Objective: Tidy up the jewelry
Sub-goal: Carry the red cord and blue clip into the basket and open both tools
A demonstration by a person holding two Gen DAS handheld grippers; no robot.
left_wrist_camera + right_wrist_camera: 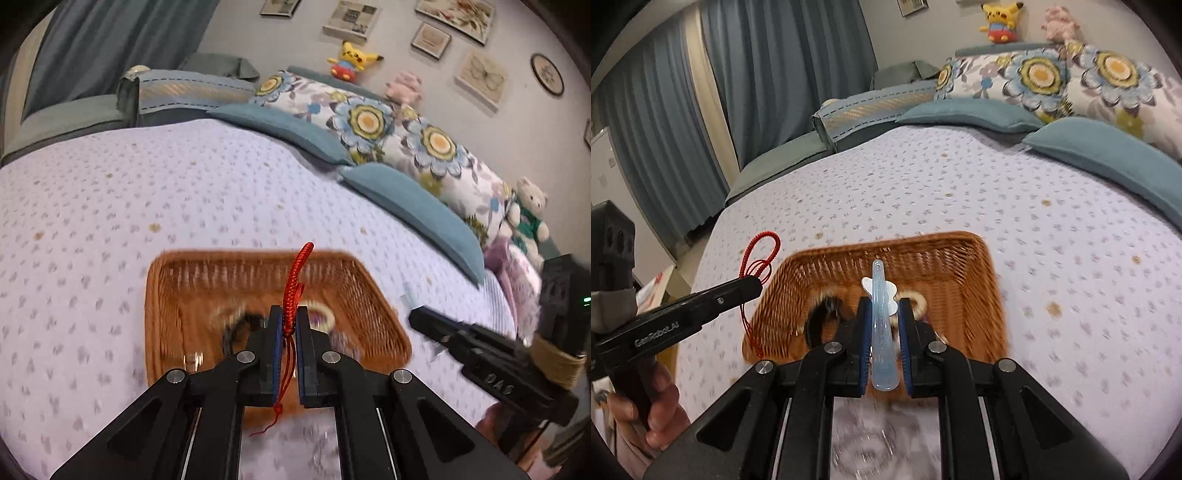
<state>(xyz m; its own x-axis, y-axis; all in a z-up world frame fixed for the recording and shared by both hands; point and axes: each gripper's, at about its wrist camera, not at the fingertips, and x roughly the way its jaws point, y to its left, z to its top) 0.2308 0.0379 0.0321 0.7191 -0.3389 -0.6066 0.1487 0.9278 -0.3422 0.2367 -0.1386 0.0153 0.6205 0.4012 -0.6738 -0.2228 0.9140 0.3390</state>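
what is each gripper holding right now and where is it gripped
Left gripper: red cord, pinched mid-length. Right gripper: pale blue clip, pinched along its middle.

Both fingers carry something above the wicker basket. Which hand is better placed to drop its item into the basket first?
Probably the right. The right gripper holds the blue hair clip over the basket's inside, while the left gripper with the red cord sits at its outer corner.
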